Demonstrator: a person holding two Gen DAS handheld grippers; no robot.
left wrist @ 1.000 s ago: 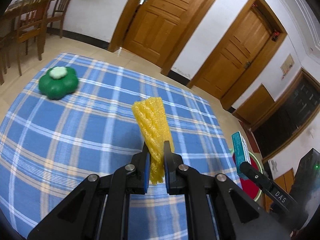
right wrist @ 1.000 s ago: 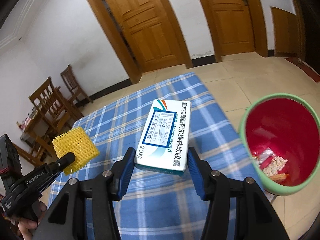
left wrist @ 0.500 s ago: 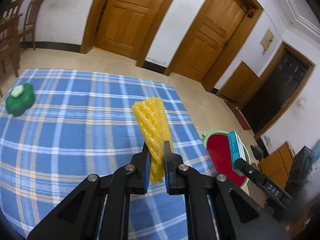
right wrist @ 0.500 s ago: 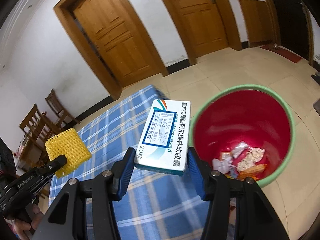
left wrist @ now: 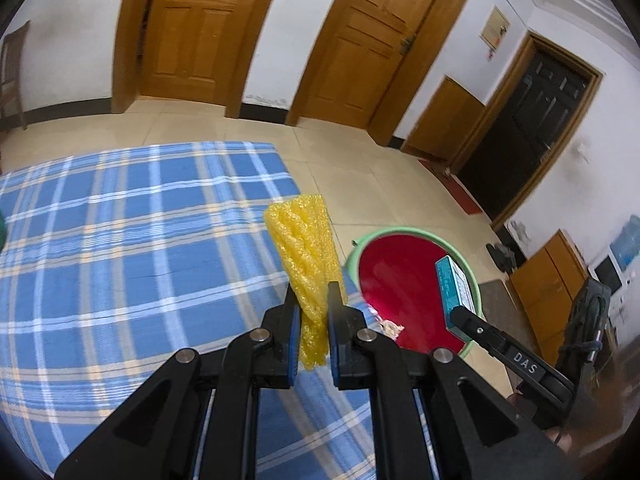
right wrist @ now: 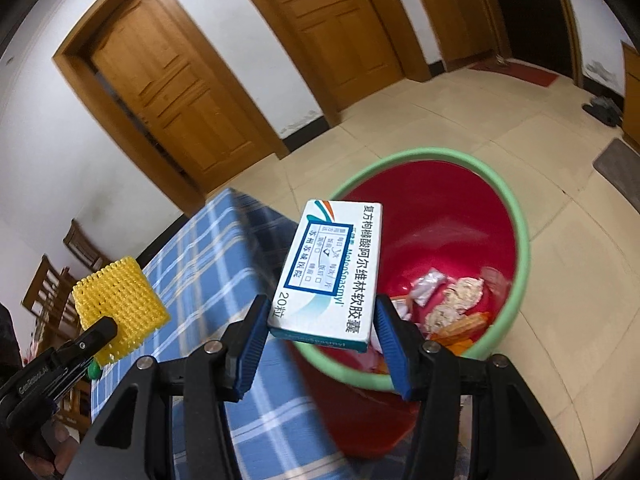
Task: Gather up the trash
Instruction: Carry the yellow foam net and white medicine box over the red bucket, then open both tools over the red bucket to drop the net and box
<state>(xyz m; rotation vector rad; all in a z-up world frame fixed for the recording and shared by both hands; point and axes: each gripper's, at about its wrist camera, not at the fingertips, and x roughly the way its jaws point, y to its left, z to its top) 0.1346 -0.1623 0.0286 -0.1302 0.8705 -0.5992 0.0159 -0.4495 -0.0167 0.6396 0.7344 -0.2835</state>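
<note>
My left gripper point(left wrist: 314, 300) is shut on a yellow foam net sleeve point(left wrist: 306, 248), held upright over the right edge of the blue plaid table point(left wrist: 120, 240). The same yellow foam net sleeve point(right wrist: 120, 304) appears at the left of the right wrist view, in the left gripper point(right wrist: 105, 327). My right gripper point(right wrist: 320, 312) is shut on a white and teal medicine box point(right wrist: 332, 268), which hangs over the near rim of a red bin with a green rim point(right wrist: 520, 240). The medicine box point(left wrist: 456, 288) and the bin point(left wrist: 400, 272) also show in the left wrist view, right of the sleeve.
The bin stands on the tiled floor point(right wrist: 560, 120) beside the table's corner and holds several wrappers and scraps point(right wrist: 452, 304). Wooden doors point(left wrist: 192, 32) line the far wall. Wooden chairs point(right wrist: 60, 280) stand beyond the table. A grey mat point(right wrist: 618, 168) lies to the right.
Both grippers have swung right across the table toward the bin, each keeping its grip. The green object on the table has slid out of the left wrist view; the bin now lies under the box.
</note>
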